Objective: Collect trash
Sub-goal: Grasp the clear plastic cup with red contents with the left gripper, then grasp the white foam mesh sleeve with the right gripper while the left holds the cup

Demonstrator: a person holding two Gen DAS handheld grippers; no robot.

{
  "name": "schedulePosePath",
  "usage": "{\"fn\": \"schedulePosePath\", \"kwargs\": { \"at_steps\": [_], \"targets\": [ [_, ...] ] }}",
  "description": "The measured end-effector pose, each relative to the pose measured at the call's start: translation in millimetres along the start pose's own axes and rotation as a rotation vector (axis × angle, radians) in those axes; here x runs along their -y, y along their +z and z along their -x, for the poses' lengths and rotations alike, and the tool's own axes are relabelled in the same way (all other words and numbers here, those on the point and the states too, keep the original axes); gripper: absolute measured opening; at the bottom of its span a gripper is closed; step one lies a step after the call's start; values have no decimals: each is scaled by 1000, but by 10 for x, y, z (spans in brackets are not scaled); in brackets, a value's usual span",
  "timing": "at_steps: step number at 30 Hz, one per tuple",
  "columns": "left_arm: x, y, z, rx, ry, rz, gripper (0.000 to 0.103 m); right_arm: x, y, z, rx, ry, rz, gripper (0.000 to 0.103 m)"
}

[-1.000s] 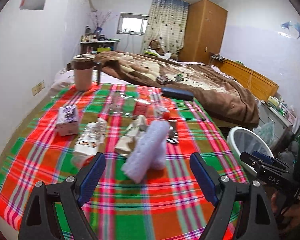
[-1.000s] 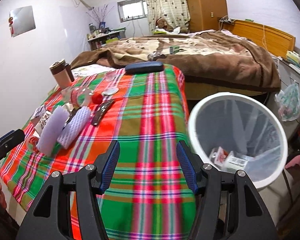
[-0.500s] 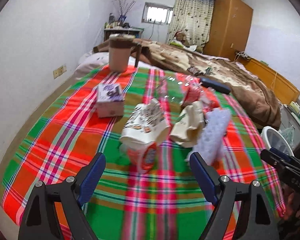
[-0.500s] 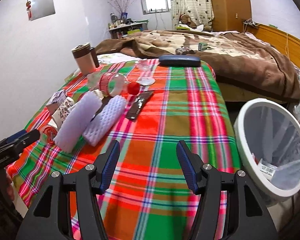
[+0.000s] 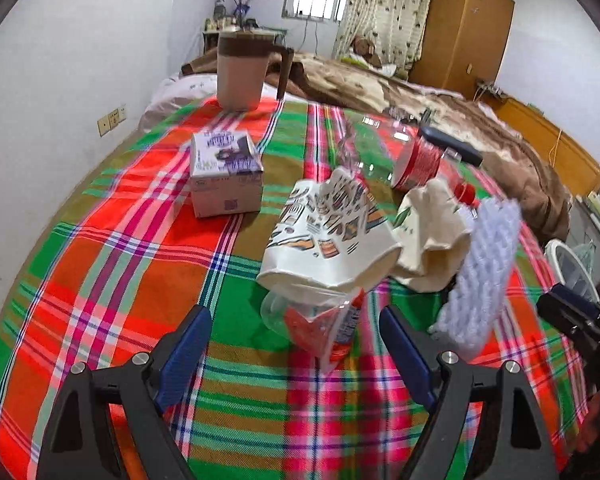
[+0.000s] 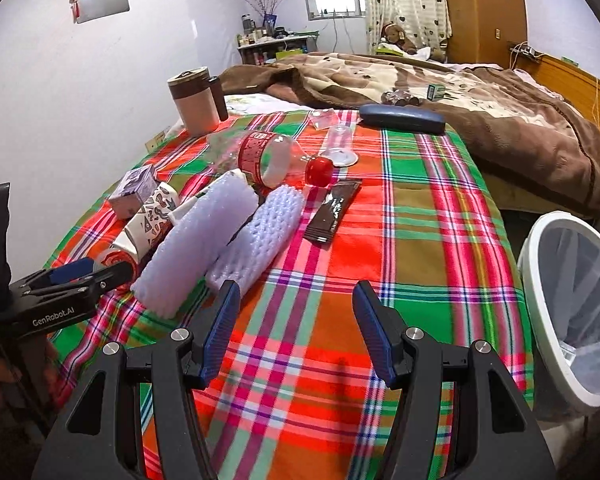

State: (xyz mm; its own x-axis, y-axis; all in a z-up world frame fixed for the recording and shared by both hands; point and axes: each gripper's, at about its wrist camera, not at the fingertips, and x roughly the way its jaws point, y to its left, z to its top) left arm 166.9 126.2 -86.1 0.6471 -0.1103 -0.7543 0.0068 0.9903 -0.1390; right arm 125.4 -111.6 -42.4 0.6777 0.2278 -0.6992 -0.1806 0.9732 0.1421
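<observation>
Plaid-covered surface point(image 5: 100, 280): crumpled patterned paper cup point(image 5: 327, 236) lying over a crushed clear cup point(image 5: 319, 320), beige wrapper point(image 5: 431, 240) beside it, two white foam nets point(image 6: 228, 236), red-capped plastic bottle point(image 6: 276, 156), dark sachet point(image 6: 331, 212), small purple carton point(image 5: 226, 172), lidded mug point(image 5: 242, 72). Left gripper point(image 5: 296, 344): jaws spread, empty, crushed clear cup between the tips. Right gripper point(image 6: 296, 324): jaws spread, empty, over bare cloth; white bin point(image 6: 539, 300) stands off the surface's right edge.
</observation>
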Motion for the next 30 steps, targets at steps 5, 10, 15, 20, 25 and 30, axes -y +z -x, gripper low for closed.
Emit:
{"fn": "schedulePosePath", "kwargs": {
  "at_steps": [5, 10, 15, 20, 25, 30],
  "targets": [
    [-11, 45, -59, -3, -11, -14, 84, -65, 25, -48, -6, 3, 2, 60],
    [-75, 60, -53, 4, -18, -1, 65, -121, 47, -73, 1, 27, 0, 60],
    [-122, 40, -11, 4, -25, 9, 46, -187, 61, -114, -5, 30, 2, 60],
    [-152, -22, 67, 8, -24, 24, 45, -247, 63, -136, -6, 34, 8, 60],
    [-171, -75, 126, 9, -34, 41, 45, -294, 78, -169, -4, 54, -13, 60],
    [-183, -129, 173, 11, -36, 46, 45, -373, 134, -165, 28, 111, -45, 60]
  ]
}}
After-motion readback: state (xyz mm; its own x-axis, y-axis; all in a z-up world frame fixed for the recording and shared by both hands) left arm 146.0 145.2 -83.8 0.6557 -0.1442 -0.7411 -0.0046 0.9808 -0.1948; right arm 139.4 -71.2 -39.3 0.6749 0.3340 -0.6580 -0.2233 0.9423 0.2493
